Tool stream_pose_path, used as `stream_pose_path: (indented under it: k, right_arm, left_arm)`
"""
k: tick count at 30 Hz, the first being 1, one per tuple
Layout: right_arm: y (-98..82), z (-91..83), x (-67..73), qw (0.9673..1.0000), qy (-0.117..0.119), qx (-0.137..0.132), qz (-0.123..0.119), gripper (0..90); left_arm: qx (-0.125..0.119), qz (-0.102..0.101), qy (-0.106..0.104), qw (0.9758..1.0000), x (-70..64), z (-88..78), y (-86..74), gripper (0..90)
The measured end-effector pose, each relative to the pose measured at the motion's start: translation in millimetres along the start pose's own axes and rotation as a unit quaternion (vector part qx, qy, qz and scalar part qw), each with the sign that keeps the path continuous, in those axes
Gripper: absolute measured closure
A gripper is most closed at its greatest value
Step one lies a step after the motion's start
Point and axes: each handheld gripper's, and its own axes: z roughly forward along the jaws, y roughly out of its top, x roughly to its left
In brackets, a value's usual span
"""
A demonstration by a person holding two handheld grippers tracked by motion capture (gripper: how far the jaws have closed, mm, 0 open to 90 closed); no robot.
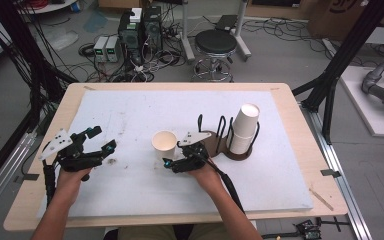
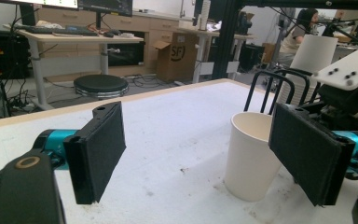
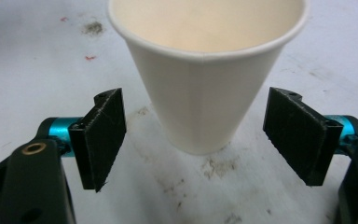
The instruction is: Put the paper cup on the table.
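A: Table [image 1: 290, 192] first, a pale wooden top with a big white foam board [image 1: 130, 115] laid over it. How far along did the work look?

B: Early, I judged. One white paper cup [image 1: 164, 144] stood alone and upright near the middle of the board, while a stack of white paper cups [image 1: 244, 128] sat in the dark brown cup holder with black wire loops [image 1: 219, 131] just to its right. So one cup was out of the holder and set down; whatever was to be done with it seemed not yet begun.

A: Where was the right gripper [image 1: 174, 161]?

B: Just on the person's side of the lone cup. In the right gripper view its two black pads [image 3: 103, 135] stood wide apart, one on each side of the cup [image 3: 205, 79], and neither touched the wall. It held nothing.

A: And the left gripper [image 1: 105, 141]?

B: Well apart, over at the left of the board, its jaws spread too and nothing between them. The left gripper view looked across at the cup [image 2: 251, 158] from that side.

A: How did the cup itself look?

B: Tapered, wider at the rolled rim than at the base, plain white outside and creamy inside, and empty as far as I could see. No dents showed. The foam around its foot carried small brown smudges [image 3: 216, 167]
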Motion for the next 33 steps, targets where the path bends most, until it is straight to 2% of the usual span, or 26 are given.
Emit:
stream_pose_path:
  k: [6, 9, 13, 16, 25, 33]
  right_arm:
    - [-3.0, -36.0, -5.5, 0.9992, -0.003, -0.040, -0.002, 21.7]
    - [-4.0, -60.7, -9.7, 0.9977, -0.005, -0.068, 0.001, 22.1]
    - [-5.2, -87.8, -12.9, 0.9957, -0.022, -0.090, -0.001, 22.0]
    - [-7.8, -107.7, -16.5, 0.9934, -0.023, -0.112, -0.003, 22.0]
    - [-21.6, -156.6, -23.2, 0.9867, -0.036, -0.158, -0.007, 23.3]
    - [-41.1, -192.5, -37.2, 0.9821, -0.070, -0.175, 0.002, 23.3]
  left_arm:
    - [0.002, -0.002, -0.003, 1.0000, -1.3, 2.1, -1.1, 18.5]
    - [0.005, -0.002, -0.006, 1.0000, -2.8, 4.3, -2.2, 18.5]
    - [0.007, -0.002, -0.011, 0.9999, -5.6, 7.6, -2.9, 18.5]
    - [0.007, -0.004, -0.014, 0.9999, -6.7, 9.1, -3.0, 18.5]
    - [0.009, -0.007, -0.020, 0.9997, -8.3, 14.2, -4.5, 18.5]
    - [0.008, -0.006, -0.028, 0.9996, -12.9, 17.3, -4.6, 18.5]
